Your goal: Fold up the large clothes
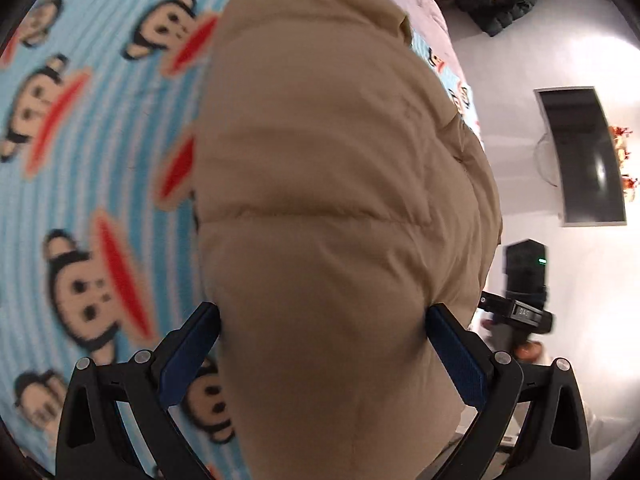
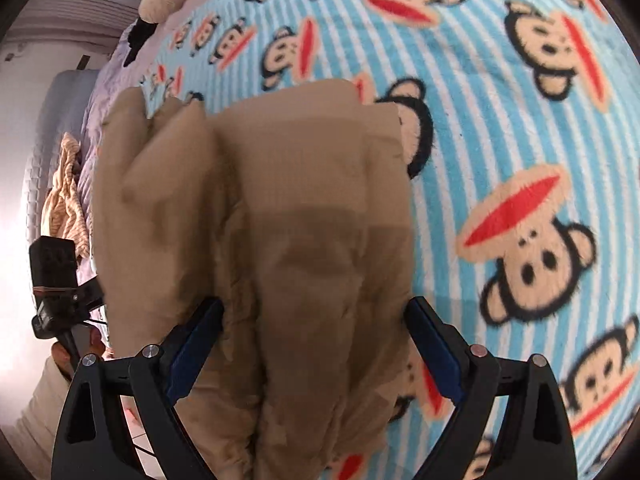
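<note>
We have the tan padded jacket [image 1: 332, 208] lying lengthwise on the monkey-print blanket [image 1: 100, 128] over the bed, so it can be folded flat. Our left hand-held gripper [image 1: 322, 320] straddles its near end, jaws spread wide against the padding. The right hand-held gripper [image 2: 316, 316] stands wide open, gripping nothing.
</note>
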